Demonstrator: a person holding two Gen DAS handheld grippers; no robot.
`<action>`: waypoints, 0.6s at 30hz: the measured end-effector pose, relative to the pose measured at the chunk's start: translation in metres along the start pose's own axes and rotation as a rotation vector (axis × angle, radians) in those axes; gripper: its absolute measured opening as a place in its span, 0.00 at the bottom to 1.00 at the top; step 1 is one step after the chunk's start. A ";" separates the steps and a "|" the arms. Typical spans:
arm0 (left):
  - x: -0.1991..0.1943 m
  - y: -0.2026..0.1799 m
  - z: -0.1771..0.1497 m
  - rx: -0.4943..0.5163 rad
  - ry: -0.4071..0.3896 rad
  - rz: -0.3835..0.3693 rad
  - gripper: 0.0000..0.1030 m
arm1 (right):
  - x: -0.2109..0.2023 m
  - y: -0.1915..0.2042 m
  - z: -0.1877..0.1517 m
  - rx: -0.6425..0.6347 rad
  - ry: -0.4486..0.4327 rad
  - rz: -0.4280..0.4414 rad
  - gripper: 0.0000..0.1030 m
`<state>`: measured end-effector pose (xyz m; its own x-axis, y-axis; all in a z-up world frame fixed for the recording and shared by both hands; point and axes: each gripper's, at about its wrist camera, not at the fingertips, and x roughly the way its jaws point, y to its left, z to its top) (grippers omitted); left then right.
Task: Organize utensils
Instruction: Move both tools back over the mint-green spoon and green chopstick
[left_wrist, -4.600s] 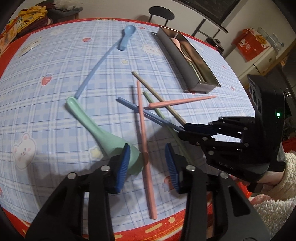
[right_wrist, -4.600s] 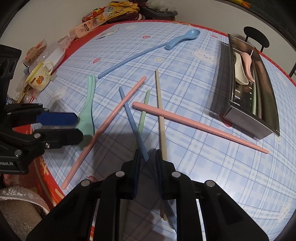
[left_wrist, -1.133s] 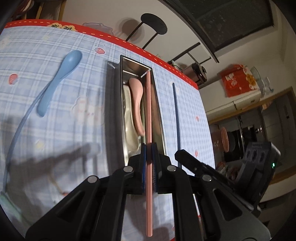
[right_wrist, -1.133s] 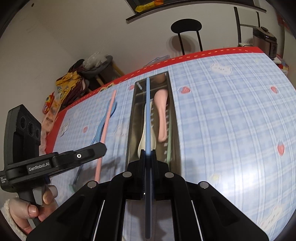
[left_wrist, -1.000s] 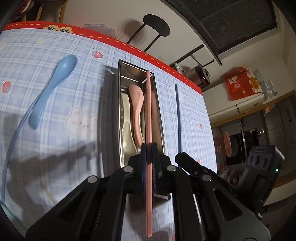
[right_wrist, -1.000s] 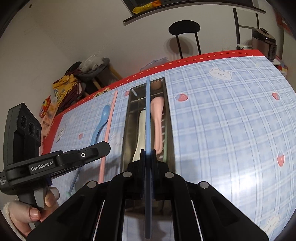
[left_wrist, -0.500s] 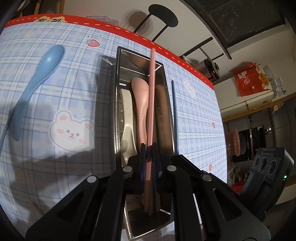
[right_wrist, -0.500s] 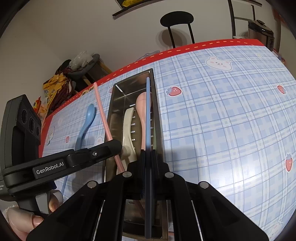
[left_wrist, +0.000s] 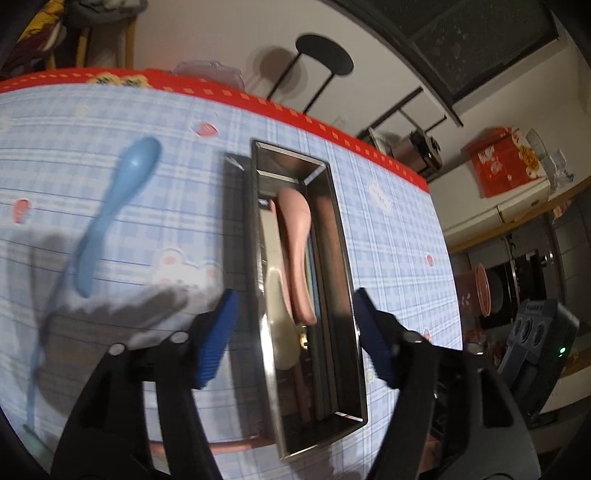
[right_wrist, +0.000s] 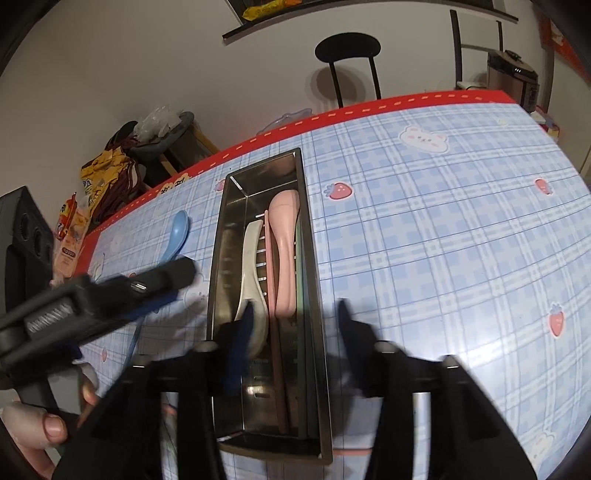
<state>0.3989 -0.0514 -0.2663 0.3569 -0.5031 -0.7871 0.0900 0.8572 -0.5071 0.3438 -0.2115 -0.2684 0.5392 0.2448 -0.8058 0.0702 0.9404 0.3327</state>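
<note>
Both grippers, left gripper (left_wrist: 293, 332) and right gripper (right_wrist: 293, 338), have just been opening and hold nothing, releasing chopsticks into the long steel utensil tray (right_wrist: 312, 280) at 12 o'clock; pink plastic spoon (right_wrist: 284, 243) lies inside.

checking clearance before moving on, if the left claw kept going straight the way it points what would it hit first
Probably the metal utensil tray: it lies between the open left claw fingers, straight ahead. The cream spoon and pink spoon inside would likely be met first, though depth is unclear.

Both grippers are black plastic with silver screws (left_wrist: 180, 336) and ribbed blue pads (left_wrist: 218, 338).
</note>
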 end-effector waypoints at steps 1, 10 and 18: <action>-0.006 0.002 0.000 -0.001 -0.012 0.016 0.79 | -0.002 0.001 -0.001 0.000 0.001 -0.005 0.67; -0.063 0.047 -0.010 -0.091 -0.055 0.155 0.94 | -0.024 0.012 -0.032 -0.006 0.024 -0.076 0.94; -0.110 0.107 -0.050 -0.098 -0.044 0.300 0.94 | -0.038 0.037 -0.084 -0.106 0.045 -0.120 0.94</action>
<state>0.3229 0.0899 -0.2511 0.3941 -0.2221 -0.8918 -0.1149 0.9508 -0.2876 0.2557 -0.1660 -0.2665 0.4941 0.1373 -0.8585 0.0416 0.9826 0.1811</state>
